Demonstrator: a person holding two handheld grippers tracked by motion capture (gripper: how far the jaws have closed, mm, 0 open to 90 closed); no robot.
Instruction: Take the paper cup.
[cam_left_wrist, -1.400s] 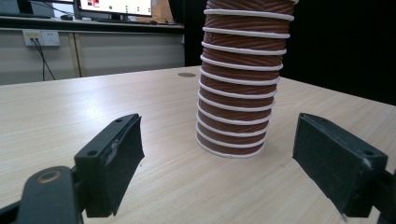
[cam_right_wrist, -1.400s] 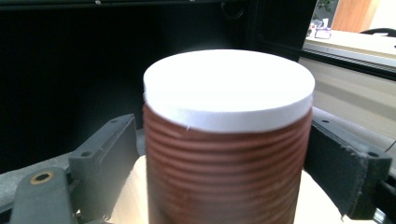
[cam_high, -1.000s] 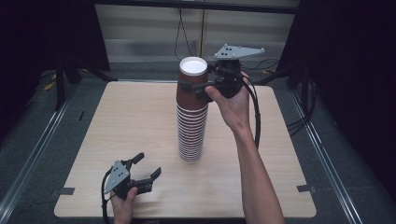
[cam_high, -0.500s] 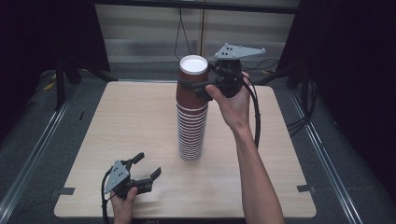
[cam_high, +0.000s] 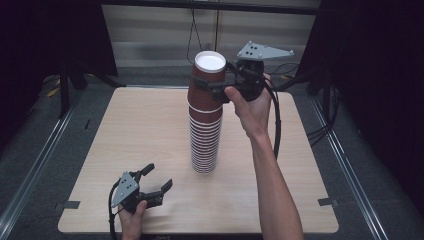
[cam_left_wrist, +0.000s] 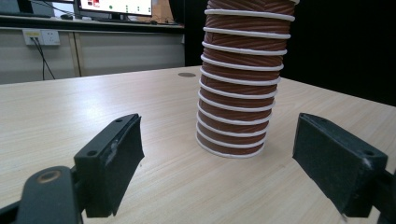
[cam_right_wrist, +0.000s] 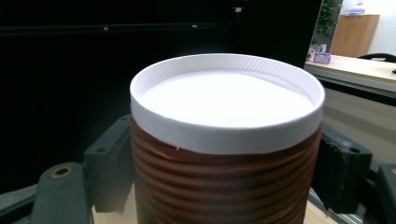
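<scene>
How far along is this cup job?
Early, it seems. No cup stands apart from the stack of cups on the table, so nothing looks finished. In hand: the right tongs grip the top cup below its white rim. The left tongs rest open near the table's front edge. Left to do, probably: lift that cup free.
</scene>
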